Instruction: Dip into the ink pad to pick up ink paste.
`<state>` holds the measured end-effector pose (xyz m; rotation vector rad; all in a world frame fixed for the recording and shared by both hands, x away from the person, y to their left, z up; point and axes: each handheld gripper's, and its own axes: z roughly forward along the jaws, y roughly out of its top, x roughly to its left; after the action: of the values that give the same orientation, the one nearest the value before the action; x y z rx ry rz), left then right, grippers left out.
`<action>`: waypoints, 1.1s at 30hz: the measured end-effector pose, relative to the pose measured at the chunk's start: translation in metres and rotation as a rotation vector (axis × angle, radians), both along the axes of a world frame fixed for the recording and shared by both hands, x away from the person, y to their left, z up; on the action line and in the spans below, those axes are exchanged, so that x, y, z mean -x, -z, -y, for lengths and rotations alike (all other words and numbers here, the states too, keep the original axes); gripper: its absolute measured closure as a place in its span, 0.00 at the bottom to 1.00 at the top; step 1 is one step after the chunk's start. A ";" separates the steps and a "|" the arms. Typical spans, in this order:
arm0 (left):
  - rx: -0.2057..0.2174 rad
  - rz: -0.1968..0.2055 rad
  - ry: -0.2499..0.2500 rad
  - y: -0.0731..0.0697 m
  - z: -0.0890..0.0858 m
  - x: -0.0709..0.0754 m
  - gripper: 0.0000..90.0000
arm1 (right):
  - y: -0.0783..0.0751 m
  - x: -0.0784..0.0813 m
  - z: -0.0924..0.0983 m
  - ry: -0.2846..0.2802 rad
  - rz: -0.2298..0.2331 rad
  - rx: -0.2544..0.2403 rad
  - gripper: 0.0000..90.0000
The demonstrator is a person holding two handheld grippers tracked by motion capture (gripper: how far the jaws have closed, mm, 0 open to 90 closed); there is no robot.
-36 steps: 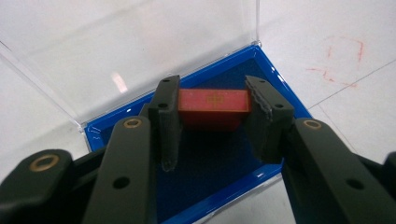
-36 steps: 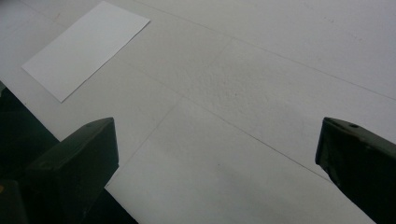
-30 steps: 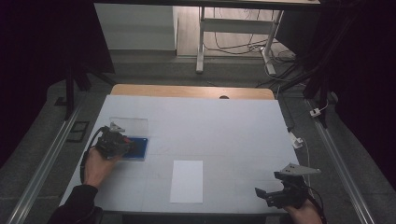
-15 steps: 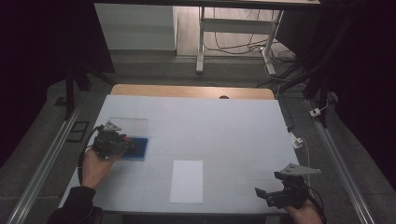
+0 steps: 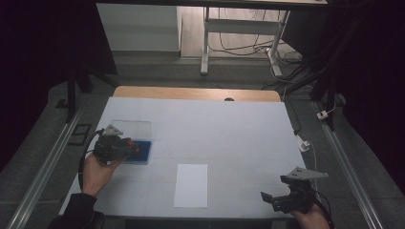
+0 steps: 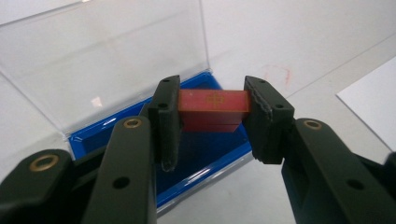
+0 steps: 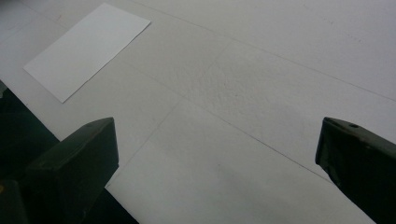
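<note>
A small red block [image 6: 212,106] with a gold mark on its top is clamped between the pads of my left gripper [image 6: 212,99]. It hangs just above the open blue box [image 6: 201,158], whose clear lid [image 6: 102,60] stands up behind it. In the high view the left gripper [image 5: 128,145] sits at the left edge of the blue box [image 5: 143,151], beside its lid [image 5: 131,129]. My right gripper [image 5: 268,198] rests at the table's front right corner, jaws wide apart. Nothing but bare tabletop lies between those jaws in the right gripper view [image 7: 215,130].
A white sheet of paper [image 5: 191,185] lies flat near the front middle of the white table [image 5: 229,129], also in the right gripper view [image 7: 86,49]. A wooden strip [image 5: 196,93] runs along the far edge. Cables and table legs stand beyond it.
My left gripper has edged slightly to the left at the box, still holding the red block. The right gripper has stayed in place.
</note>
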<state>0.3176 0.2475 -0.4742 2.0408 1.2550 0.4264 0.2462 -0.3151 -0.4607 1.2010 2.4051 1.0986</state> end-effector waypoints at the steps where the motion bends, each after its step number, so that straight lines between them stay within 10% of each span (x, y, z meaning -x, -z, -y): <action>1: 0.000 0.001 0.003 -0.001 0.001 0.001 0.65 | 0.000 0.000 0.000 0.000 0.001 0.000 0.00; 33: 0.056 0.005 0.181 -0.023 0.051 0.017 0.65 | 0.000 0.000 0.000 0.002 0.002 -0.004 0.00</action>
<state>0.3004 0.1969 -0.4510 2.0828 1.0559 0.3076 0.2460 -0.3152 -0.4608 1.2027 2.4014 1.1045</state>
